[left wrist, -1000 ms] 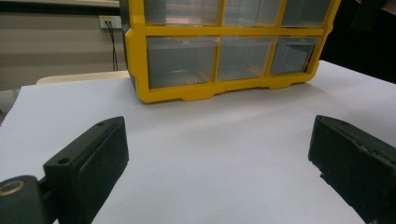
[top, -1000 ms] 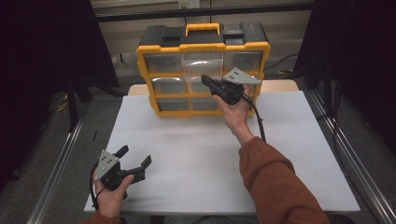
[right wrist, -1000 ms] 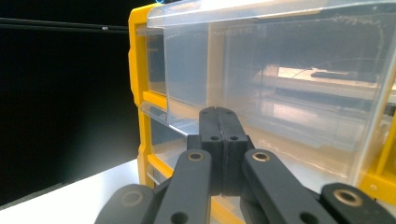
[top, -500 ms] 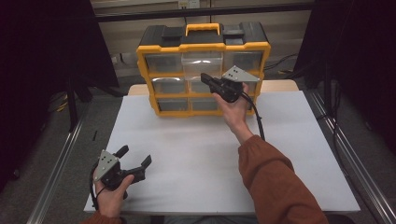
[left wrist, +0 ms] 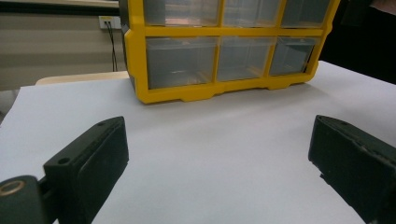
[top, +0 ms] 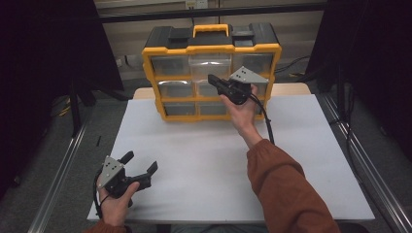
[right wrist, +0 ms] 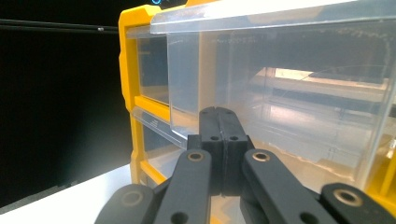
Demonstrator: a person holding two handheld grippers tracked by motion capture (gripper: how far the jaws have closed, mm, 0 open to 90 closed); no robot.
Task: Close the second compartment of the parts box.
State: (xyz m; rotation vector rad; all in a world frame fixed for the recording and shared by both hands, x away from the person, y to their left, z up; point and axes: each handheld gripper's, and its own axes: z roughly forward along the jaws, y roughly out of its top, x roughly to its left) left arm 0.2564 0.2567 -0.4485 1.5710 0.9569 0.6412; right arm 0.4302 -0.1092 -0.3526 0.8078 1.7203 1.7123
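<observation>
right claw (right wrist: 218,122): jaws pressed flat together with nothing between them, tips just at the lower front edge of a clear drawer (right wrist: 280,93); whether they touch it I cannot tell.
drawer from the right claw: straight ahead along the jaws and slightly above the tips; it stands out from the cabinet face a little further than the drawer beside it.
drawer's place: from the high view, the middle row of the yellow organiser (top: 212,49), about the centre column.
drawer's long axis: its front runs side to side across the cabinet, while its travel is out toward the person, so any pull or push must follow the line of the jaws.
left claw (top: 141,170): jaws standing wide apart and holding nothing, low over the near left part of the table (top: 301,160).
organiser from the left claw: ahead across bare white table, well apart; its bottom row faces that claw.
nearer hand: the right, by far.
judgement: the right claw looks set to work the drawer front.
</observation>
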